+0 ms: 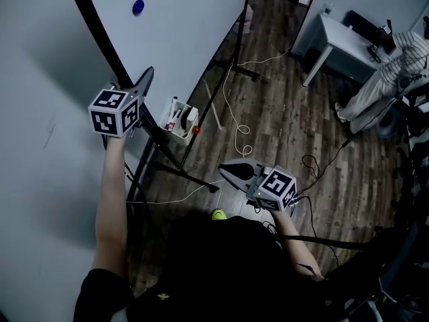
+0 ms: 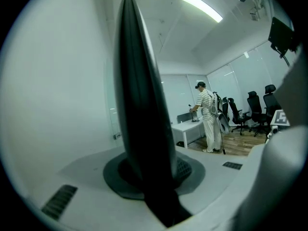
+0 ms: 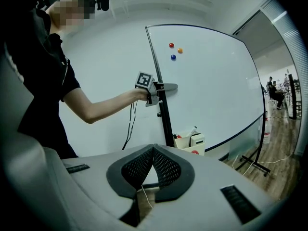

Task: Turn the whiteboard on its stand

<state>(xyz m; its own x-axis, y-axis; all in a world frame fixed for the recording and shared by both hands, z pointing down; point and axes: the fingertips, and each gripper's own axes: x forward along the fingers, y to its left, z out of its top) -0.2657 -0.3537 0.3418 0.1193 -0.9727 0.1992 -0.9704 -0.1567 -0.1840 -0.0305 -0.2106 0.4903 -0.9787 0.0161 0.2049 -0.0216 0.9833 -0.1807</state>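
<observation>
Floorboards (image 1: 281,126); one whiteboard (image 3: 211,81), three magnets (image 3: 173,57); left fingers (image 1: 143,84) clamp it, right fingers (image 3: 166,170) shut empty.

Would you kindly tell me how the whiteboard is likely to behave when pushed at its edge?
The whiteboard looks large, flat and rigid, so it should probably swing as one piece. Its smooth black frame, gripped by the left hand-held gripper, may be slippery. Items in its tray could spill if it tilts.

1. A white rectangular desk (image 1: 345,42) stands on the brown wood-plank floor (image 1: 281,119).
2. A person in a striped shirt (image 2: 207,112) stands beside it.
3. A thin white cable (image 1: 234,123) and a small yellow-green ball (image 1: 218,215) lie on the floor.
</observation>
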